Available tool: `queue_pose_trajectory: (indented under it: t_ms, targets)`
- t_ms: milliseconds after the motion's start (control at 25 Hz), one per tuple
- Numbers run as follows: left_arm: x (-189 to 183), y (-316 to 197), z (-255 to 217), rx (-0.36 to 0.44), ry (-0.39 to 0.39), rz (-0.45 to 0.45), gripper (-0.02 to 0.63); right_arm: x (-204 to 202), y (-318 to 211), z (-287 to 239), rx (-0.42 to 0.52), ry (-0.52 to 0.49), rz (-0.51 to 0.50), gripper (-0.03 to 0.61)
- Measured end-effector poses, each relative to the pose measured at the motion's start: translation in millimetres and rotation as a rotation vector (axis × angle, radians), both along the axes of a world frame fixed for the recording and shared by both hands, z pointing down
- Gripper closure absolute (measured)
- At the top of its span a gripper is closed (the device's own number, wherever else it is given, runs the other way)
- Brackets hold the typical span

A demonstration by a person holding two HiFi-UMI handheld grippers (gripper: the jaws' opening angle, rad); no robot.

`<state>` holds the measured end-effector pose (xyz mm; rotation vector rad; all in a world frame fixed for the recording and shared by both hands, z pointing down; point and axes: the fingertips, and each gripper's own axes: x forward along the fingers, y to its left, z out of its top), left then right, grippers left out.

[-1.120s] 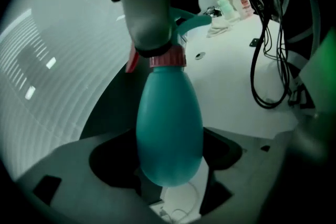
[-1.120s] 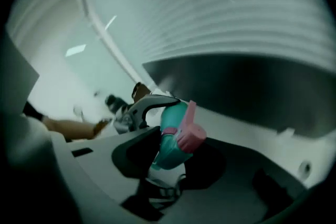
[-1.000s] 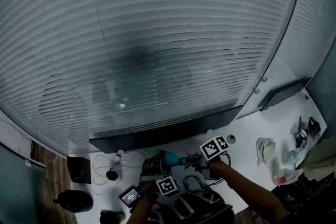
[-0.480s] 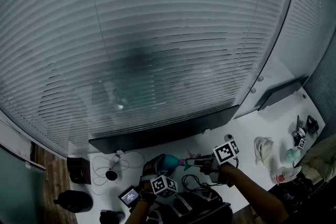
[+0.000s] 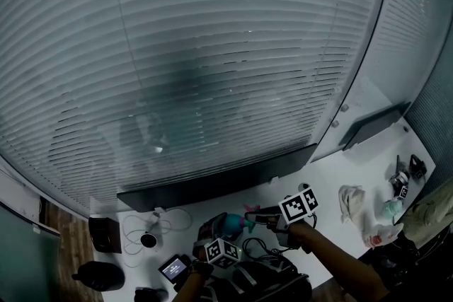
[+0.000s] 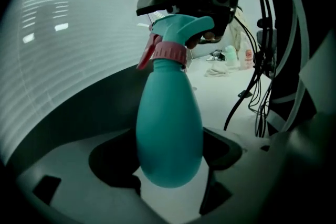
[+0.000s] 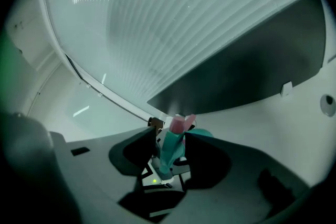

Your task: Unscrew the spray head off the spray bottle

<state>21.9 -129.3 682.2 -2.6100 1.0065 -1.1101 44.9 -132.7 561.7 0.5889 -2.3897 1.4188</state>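
Left gripper view is showing the spray bottle [image 6: 169,134] filling the middle of the frame. It is a smooth, pear-shaped teal body, widest near its rounded base and narrowing to a slim neck. A ribbed pink collar [image 6: 169,52] is ringing that neck. Above it the teal spray head [image 6: 185,26] is pointing toward the upper right, and a pink trigger [image 6: 145,57] is hanging down on the left side of the neck. The head is still sitting on the bottle, with the collar flush against the neck.

The left gripper [image 6: 170,153] is clamping its jaws on the bottle's base, one dark pad pressing on each side of the rounded bottom. The white tabletop [image 6: 226,97] is showing behind the bottle, with black cables [image 6: 247,92] trailing across it at the right.

Right gripper view is looking straight at the spray head from its far end. The right gripper [image 7: 168,150] has just been opening its jaws, and they are standing apart with the teal head and the pink trigger between them. A thin gap is showing on the left side, so they are not squeezing it.

Head view is placing the bottle at the bottom centre of the frame, lying between the two marker cubes, with its base toward the lower-left cube and its head toward the right one. Slatted blinds [image 5: 212,46] are covering the frame above.
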Motion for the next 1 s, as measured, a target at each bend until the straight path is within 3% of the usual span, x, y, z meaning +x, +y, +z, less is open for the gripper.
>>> queue_pose_trajectory:
  t_ms: [160,360,520,680,800,880,960,1000]
  targets:
    - [3,0,-2,-0.033,0.067,0.008,0.241,8,-16,-15,0.074,0.045,0.080,0.414]
    - [7,-7,-17,-0.031,0.160,0.014,0.241,6,-32,-40,0.099,-0.001,0.142,0.414]
    - [4,-13,-16,-0.026,0.167,0.032,0.241,18,-47,-52,0.308,0.082,0.134,0.414]
    - [3,-15,-13,-0.021,0.150,0.068,0.241,9,-44,-73,0.546,0.089,-0.008,0.414]
    - [-2,-15,-9,-0.042,0.153,0.073,0.241,0,-28,-87,0.793,0.219,-0.247,0.414]
    - [-9,-15,-6,-0.049,0.136,0.084,0.241,-2,-11,-80,1.006,0.455,-0.555,0.414]
    - [-16,-14,-4,-0.058,0.124,0.107,0.241,0,10,-56,1.214,0.714,-0.935,0.414]
    - [-18,-12,-5,-0.064,0.121,0.129,0.241,1,21,-43,1.312,0.793,-1.113,0.414]
